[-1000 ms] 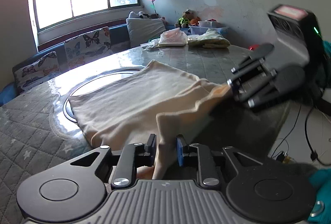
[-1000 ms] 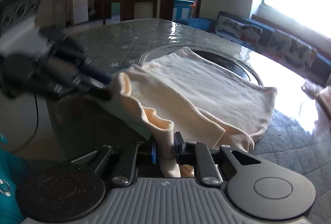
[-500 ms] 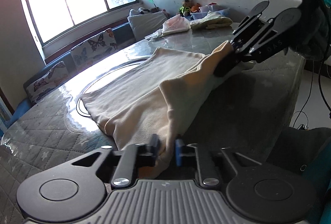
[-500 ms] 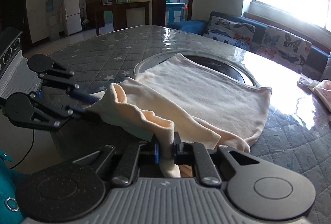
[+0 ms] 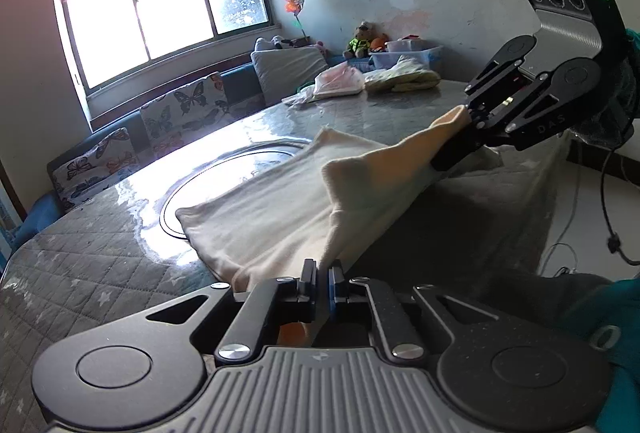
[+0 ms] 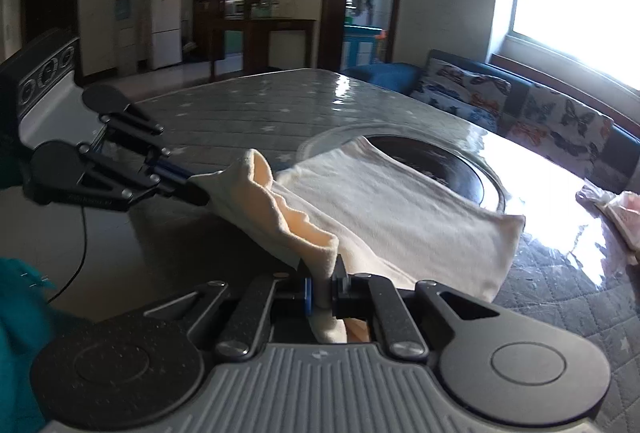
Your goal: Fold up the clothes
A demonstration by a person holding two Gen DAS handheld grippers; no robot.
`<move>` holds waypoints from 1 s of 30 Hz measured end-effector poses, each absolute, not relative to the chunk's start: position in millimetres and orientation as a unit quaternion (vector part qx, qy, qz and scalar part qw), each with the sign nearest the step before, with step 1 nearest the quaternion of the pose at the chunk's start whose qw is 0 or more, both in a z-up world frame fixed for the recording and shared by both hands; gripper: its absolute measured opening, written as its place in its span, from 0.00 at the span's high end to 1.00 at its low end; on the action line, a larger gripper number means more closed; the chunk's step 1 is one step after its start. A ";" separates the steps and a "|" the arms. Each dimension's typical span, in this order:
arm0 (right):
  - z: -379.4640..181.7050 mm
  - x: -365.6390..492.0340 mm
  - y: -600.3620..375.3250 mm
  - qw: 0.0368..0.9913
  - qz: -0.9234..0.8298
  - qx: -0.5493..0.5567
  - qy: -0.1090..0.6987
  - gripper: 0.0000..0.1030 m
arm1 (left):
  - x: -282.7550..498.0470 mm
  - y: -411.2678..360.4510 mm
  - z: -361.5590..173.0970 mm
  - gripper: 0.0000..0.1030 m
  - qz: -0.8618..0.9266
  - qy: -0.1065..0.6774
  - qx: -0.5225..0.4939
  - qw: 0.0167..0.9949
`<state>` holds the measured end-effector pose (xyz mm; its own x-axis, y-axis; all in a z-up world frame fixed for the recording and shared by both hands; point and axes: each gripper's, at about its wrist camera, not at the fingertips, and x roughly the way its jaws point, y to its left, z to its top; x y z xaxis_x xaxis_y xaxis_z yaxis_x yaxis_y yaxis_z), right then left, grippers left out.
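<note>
My left tongs (image 5: 322, 279) are clamped on one corner of the cream garment (image 5: 280, 209), the cloth pinched flat between the pads at the 6 o'clock edge of the left wrist view. My right tongs (image 6: 323, 283) are clamped on the other near corner, where the fabric bunches up and a tail of it hangs down behind the pads. In the left view, the right tongs (image 5: 460, 137) show at about 2 o'clock, closed on the cloth's raised tip. In the right view, the left tongs (image 6: 192, 187) show at about 9 o'clock, likewise closed on it.

Between the two grips the near hem is lifted off the desk (image 5: 100, 273) and stretched into a taut ridge, with a fold opening upward near the middle. The far part of the garment lies flat on the desk's quilted, star-patterned cover, and its far edge overlaps the round inset ring (image 5: 224, 169) in the desk's middle.

Toward 1 o'clock in the left view, a small heap of other clothes (image 5: 368, 81) sits at the far end of the desk, well apart from the garment. Butterfly-print cushions (image 5: 180, 109) line the bench under the bright window (image 5: 160, 13) at 11 o'clock.
</note>
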<state>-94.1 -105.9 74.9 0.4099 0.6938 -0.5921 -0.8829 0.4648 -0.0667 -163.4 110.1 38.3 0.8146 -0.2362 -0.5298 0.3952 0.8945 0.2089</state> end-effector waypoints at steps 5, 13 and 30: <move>93.8 -122.2 -113.2 0.804 0.499 -0.198 0.255 0.93 | -194.2 109.8 58.6 0.94 -0.183 0.250 0.142 0.940; 112.5 -119.2 -111.6 0.801 0.501 -0.198 0.262 0.93 | -183.4 109.0 65.0 0.94 -0.173 0.244 0.150 0.942; 99.1 32.7 -73.1 0.824 0.451 -0.185 0.289 0.93 | -12.3 126.0 49.8 0.94 -0.124 0.263 0.148 0.945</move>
